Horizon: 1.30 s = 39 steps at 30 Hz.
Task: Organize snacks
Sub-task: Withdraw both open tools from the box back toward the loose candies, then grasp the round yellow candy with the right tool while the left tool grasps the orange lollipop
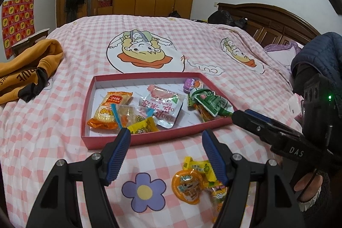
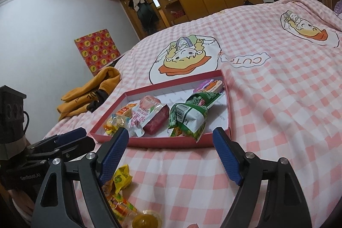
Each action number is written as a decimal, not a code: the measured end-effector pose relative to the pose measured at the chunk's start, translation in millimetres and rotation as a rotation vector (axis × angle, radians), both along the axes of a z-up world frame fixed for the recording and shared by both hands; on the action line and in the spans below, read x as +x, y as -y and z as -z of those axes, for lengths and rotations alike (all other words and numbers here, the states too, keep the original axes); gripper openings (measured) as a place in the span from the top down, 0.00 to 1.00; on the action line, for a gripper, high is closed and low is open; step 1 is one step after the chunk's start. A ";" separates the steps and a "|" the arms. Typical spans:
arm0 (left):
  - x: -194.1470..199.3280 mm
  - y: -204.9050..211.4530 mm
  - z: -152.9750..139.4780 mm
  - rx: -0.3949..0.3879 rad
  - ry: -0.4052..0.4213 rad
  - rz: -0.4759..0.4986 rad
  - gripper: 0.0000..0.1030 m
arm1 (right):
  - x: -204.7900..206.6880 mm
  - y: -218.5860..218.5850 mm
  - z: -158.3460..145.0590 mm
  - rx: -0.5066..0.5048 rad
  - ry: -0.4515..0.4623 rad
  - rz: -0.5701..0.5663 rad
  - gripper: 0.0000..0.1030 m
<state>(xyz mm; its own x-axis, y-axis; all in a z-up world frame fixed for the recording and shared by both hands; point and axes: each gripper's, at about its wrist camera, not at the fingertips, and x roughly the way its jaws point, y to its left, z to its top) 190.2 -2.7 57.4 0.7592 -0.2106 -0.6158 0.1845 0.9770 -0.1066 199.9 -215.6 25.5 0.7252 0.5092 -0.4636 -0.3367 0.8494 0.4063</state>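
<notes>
Snacks point(image 1: 193, 182) beneath left gripper's point(image 1: 166, 137) spread fingers point(image 1: 119, 151)

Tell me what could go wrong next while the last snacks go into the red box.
The leftover snacks, an orange jelly cup and a yellow candy, lie overlapping, so open fingers might grab two or snag the soft quilt. The red box is crowded, and the green packet leans near its rim, so it could spill out.

The right gripper point(image 2: 170, 140) hangs wide open over the checked bedspread point(image 2: 267, 121), just short of the red tray point(image 2: 229, 99) of snacks point(image 2: 188, 114).
</notes>
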 end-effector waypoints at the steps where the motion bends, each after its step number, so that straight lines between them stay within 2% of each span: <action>1: -1.1 0.5 -0.1 0.002 -0.003 -0.001 0.29 | -0.5 0.4 -0.3 -0.002 -0.002 0.001 0.20; 14: -10.0 9.2 13.6 0.048 -0.100 0.012 0.29 | -22.1 0.8 0.5 -0.055 -0.063 -0.009 0.20; 22: -17.7 10.8 31.1 0.030 -0.172 0.021 0.31 | -52.7 -4.4 12.9 -0.131 -0.102 -0.020 0.20; 24: -18.8 10.1 34.9 0.006 -0.185 0.028 0.40 | -62.1 -1.6 15.9 -0.136 -0.110 -0.010 0.25; 27: -18.0 12.6 38.9 -0.007 -0.197 0.040 0.48 | -70.4 0.0 19.6 -0.135 -0.127 -0.011 0.37; 29: -16.7 14.1 40.0 -0.002 -0.197 0.040 0.53 | -72.6 -2.6 23.1 -0.141 -0.135 -0.022 0.51; 31: -16.4 13.6 41.8 -0.008 -0.201 0.038 0.63 | -72.5 -6.8 25.7 -0.146 -0.135 -0.041 0.57; 32: -16.5 12.6 42.5 -0.014 -0.205 0.033 0.68 | -72.3 -9.8 26.5 -0.146 -0.134 -0.055 0.59; 37: -21.3 12.9 40.6 0.001 -0.186 0.020 0.74 | -79.0 -26.5 28.8 -0.224 -0.100 -0.080 0.62; 39: -22.6 13.3 38.4 0.003 -0.179 0.018 0.82 | -81.7 -34.1 32.7 -0.275 -0.098 -0.078 0.62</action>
<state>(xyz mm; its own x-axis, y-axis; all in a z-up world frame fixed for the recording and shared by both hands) 167.6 -16.0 19.0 0.6339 -0.2212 -0.7411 0.1802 0.9741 -0.1366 118.2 -181.5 -7.1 0.6338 0.4071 -0.6577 -0.3758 0.9053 0.1982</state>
